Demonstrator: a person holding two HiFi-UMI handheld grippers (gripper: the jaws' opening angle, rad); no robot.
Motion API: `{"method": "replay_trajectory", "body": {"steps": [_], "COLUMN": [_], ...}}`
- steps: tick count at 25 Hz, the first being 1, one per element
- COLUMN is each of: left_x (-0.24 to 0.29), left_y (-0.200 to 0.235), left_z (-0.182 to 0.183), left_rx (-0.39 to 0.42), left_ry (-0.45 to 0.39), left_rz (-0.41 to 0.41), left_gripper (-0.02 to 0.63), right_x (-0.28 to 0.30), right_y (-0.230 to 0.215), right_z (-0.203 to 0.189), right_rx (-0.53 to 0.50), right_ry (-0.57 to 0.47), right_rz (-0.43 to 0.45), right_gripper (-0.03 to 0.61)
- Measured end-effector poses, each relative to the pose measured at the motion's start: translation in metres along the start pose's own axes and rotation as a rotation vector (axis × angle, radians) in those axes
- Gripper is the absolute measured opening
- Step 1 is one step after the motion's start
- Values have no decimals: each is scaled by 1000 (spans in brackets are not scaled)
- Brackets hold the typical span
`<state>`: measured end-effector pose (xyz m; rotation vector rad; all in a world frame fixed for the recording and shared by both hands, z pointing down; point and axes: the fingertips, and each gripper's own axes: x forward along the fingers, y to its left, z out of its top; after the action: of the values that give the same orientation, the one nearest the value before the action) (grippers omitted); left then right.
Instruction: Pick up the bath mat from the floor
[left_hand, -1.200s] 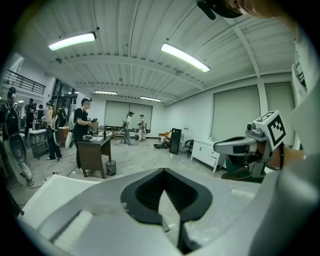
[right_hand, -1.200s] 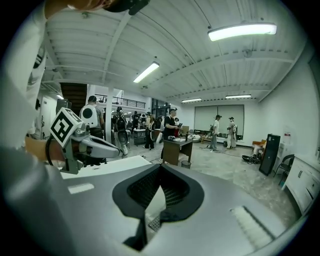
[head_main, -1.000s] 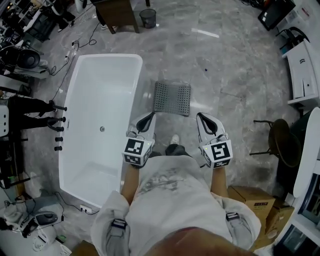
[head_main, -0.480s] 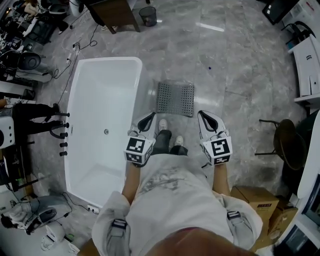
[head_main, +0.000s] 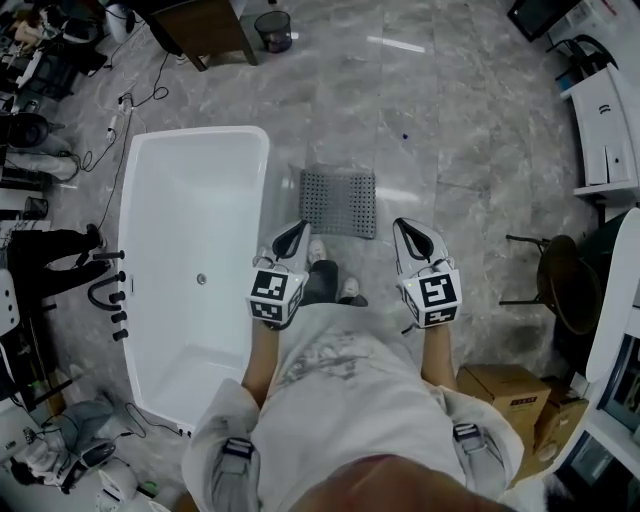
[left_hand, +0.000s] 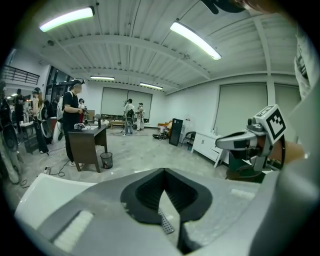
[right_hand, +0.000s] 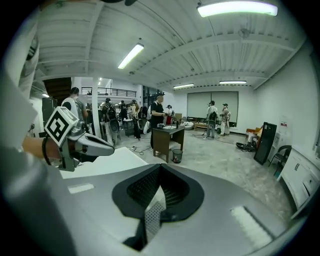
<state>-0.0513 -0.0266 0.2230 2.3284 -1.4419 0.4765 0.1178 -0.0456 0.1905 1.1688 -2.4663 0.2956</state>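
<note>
Both tools are clenched shut and empty: the left tool (head_main: 302, 226) and right tool (head_main: 401, 224) hang over the floor (head_main: 450, 150), near the bath mat (head_main: 338, 203). I see a grey rectangular mat dotted with rows of holes, lying flat just beside the white bathtub (head_main: 190, 200).

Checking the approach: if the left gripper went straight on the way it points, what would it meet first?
Probably the bath mat, near its left edge, though depth is unclear. The left gripper is shut, empty and angled down toward it.
</note>
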Motion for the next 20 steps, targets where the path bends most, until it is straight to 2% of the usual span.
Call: {"method": "replay_trajectory", "body": {"steps": [9,20], "left_x": [47,87], "left_y": [82,125], "left_z": [-24,-66], "left_rx": [-50,-83], "left_ry": [72,162], "left_rz": [-47,-148], "left_gripper": [2,2], "right_x": [84,132], "right_y": [1,-4], "right_z": [-9,-57], "right_rx": [27,76], "right_ry": [104,234], "right_rz": [-41,-125], "right_gripper": [2,2]}}
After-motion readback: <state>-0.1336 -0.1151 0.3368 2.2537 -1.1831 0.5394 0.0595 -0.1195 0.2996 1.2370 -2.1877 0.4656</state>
